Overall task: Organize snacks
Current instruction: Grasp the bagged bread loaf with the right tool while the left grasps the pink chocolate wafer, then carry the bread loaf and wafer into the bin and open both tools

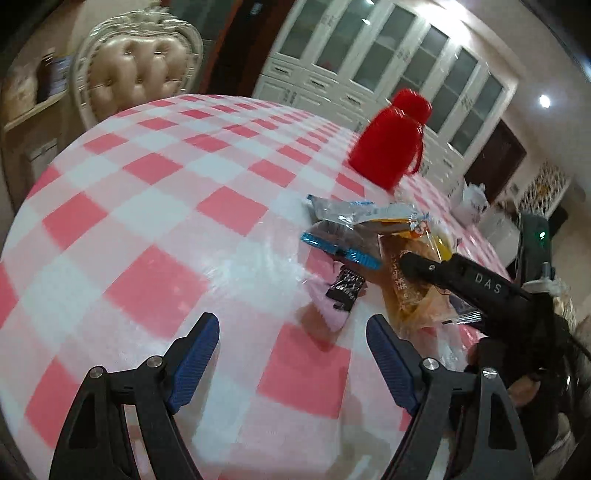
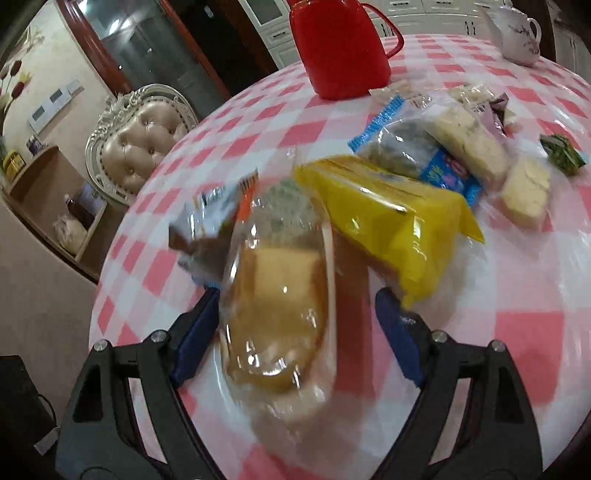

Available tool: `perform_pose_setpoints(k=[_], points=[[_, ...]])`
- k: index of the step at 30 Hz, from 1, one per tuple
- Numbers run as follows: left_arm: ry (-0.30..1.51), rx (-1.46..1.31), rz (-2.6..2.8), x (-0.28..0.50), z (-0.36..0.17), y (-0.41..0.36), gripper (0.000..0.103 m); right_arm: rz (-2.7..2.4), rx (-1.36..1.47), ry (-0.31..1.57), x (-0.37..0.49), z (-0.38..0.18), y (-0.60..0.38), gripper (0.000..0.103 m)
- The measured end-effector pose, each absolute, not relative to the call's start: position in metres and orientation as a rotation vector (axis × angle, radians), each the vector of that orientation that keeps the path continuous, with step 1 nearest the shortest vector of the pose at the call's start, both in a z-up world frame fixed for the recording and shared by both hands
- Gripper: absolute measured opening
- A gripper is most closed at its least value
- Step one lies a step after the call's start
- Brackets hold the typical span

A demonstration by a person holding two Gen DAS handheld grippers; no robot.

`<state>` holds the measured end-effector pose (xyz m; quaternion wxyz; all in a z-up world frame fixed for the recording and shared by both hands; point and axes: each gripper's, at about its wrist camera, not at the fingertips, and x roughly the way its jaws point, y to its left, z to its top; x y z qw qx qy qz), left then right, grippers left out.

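A clear packet with a golden cake [image 2: 280,306] lies between the fingers of my right gripper [image 2: 295,314]. The left pad [image 2: 199,325] is at its wrapper; the right pad [image 2: 399,325] stands a little apart, so the jaws are open. Behind it lie a yellow packet [image 2: 399,221], a blue-edged clear packet [image 2: 406,147] and pale cake packets [image 2: 472,147]. My left gripper [image 1: 291,343] hangs open and empty over the pink checked tablecloth [image 1: 147,221], left of the snack pile [image 1: 369,251]. The right gripper's black body [image 1: 480,288] reaches into that pile.
A red jug [image 2: 340,48] stands behind the snacks, a white teapot [image 2: 517,33] at the far right. A small green packet [image 2: 561,155] lies on the right. A padded chair [image 1: 140,70] stands beyond the round table's far edge.
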<state>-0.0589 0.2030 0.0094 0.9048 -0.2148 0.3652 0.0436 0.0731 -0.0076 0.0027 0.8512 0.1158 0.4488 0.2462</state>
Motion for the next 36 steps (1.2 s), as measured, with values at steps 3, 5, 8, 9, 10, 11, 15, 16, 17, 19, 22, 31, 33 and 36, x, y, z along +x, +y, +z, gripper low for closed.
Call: perform_pose_setpoints(k=[3,5,8,9,10,11,15,16,17,19,22,31,33,36], points=[[0.802,-0.396,0.061,-0.036,0.006,0.196,0.083,0.619,0.242,0.937,0.069,0.004,-0.012,0.05],[0.837,-0.365,0.029,-0.023,0.005,0.192,0.083,0.608,0.211,0.914,0.06,0.008,-0.017,0.049],[0.865,-0.289,0.002,-0.004,0.004,0.182,0.083,0.628,0.195,0.902,0.043,0.011,-0.03,0.048],[0.871,-0.266,-0.012,0.0,0.004,0.178,0.083,0.635,0.199,0.902,0.038,0.011,-0.036,0.048],[0.873,-0.246,-0.028,0.003,0.003,0.172,0.082,0.643,0.209,0.906,0.033,0.01,-0.044,0.048],[0.871,-0.229,-0.042,0.004,0.003,0.167,0.075,0.646,0.217,0.912,0.031,0.009,-0.048,0.048],[0.87,-0.13,-0.042,0.0,0.006,0.142,0.034,0.651,0.259,0.92,0.027,0.005,-0.067,0.048],[0.846,-0.115,-0.047,-0.004,0.009,0.135,0.034,0.652,0.272,0.921,0.026,0.005,-0.072,0.048],[0.821,-0.1,-0.041,-0.008,0.013,0.129,0.034,0.653,0.281,0.92,0.025,0.005,-0.076,0.048],[0.795,-0.084,-0.022,-0.015,0.017,0.117,0.034,0.647,0.285,0.904,0.021,0.007,-0.084,0.048],[0.776,-0.073,-0.005,-0.021,0.021,0.102,0.034,0.643,0.291,0.891,0.018,0.009,-0.091,0.048],[0.769,-0.077,-0.013,-0.033,0.026,0.068,0.034,0.633,0.349,0.865,0.009,0.012,-0.116,0.048],[0.768,-0.073,-0.021,-0.036,0.027,0.061,0.034,0.633,0.366,0.856,0.005,0.013,-0.124,0.048],[0.762,-0.065,-0.032,-0.041,0.029,0.05,0.034,0.63,0.382,0.849,0.001,0.015,-0.132,0.048]])
